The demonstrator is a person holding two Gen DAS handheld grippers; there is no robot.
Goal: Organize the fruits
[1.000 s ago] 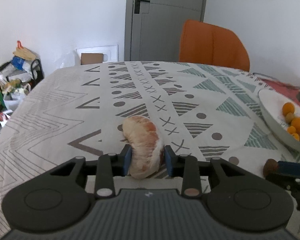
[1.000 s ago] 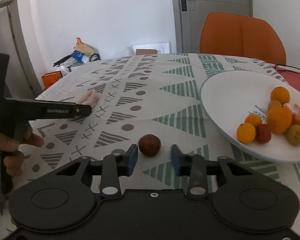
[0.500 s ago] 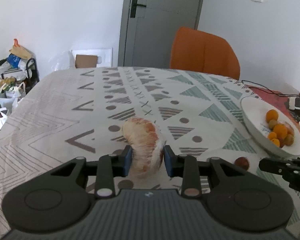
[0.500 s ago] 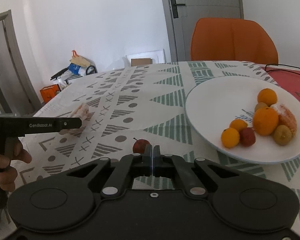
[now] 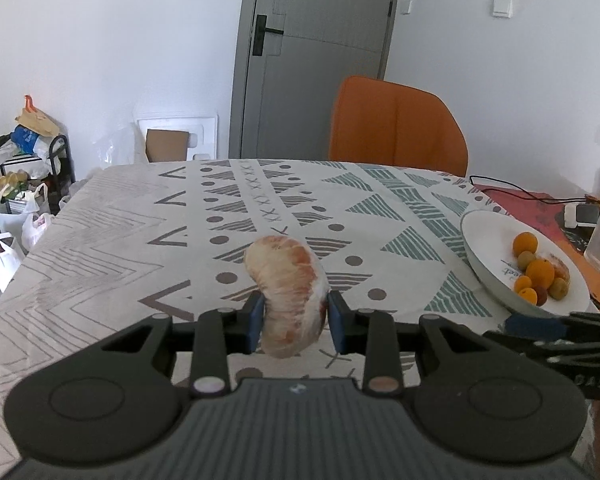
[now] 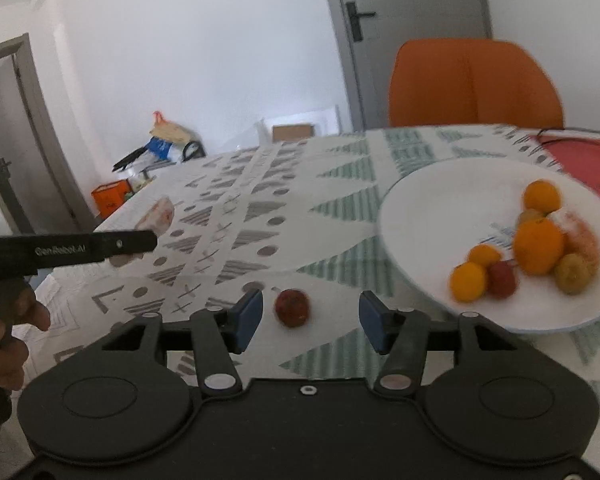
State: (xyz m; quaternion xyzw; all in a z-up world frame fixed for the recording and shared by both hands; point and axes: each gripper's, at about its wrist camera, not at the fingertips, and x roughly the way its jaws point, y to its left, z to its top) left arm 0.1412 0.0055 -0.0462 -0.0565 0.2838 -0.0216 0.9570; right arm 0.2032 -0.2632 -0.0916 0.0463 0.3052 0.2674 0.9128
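- The left gripper (image 5: 292, 326) is clamped on the peeled citrus segment (image 5: 288, 292), lifted clear of the patterned tablecloth (image 5: 112, 240). The soft flesh bulges past the pads, so I judge it could tear or slip during the carry to the white plate (image 5: 486, 240).
- The right gripper (image 6: 310, 322) has just been opening; its jaws stand moderately wide around the small red fruit (image 6: 293, 307) without touching it. Closing off-centre could roll it away.
- The right view is motion-blurred, so the plate's fruits are hard to identify; whether the red fruit rests exactly between the pads is uncertain.
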